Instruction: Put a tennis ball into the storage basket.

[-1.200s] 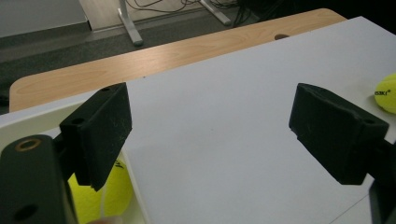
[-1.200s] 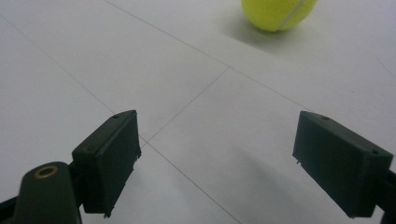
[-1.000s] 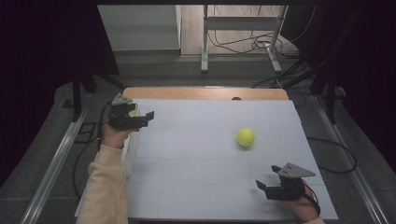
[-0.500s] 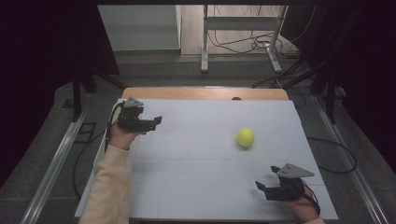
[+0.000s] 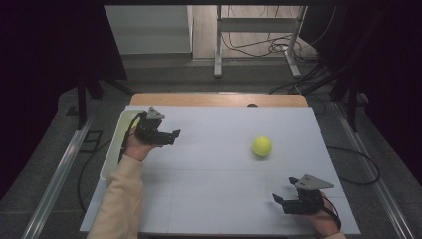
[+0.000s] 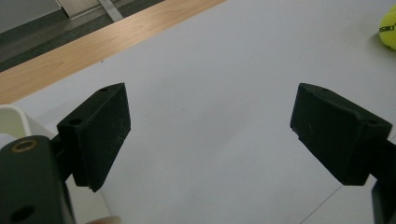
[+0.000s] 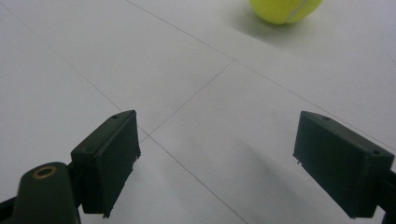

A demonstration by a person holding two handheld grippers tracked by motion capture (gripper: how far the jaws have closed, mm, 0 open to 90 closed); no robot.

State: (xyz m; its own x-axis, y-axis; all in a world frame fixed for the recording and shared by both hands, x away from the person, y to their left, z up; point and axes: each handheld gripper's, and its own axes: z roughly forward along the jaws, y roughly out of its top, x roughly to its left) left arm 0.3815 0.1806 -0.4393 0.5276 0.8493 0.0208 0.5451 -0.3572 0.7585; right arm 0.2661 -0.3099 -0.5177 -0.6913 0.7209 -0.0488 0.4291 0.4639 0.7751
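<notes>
The yellow ball (image 5: 262, 146) sits alone on the white table (image 5: 209, 189), between both claws. The left claw (image 5: 174, 135) has just been opening and holds nothing. The right claw (image 5: 276, 198) is wide open, empty. The left gripper view shows letters on the ball (image 6: 388, 29).

My table (image 5: 214, 169) is covered by a white sheet marked with thin grid lines, and a strip of bare wood (image 5: 209, 99) shows along its far edge. A yellow-green tennis ball (image 5: 262, 146) rests directly on the sheet, toward the right edge and about halfway back. A white tray (image 5: 115, 144) sits at the table's left edge, near the far-left corner.
</notes>
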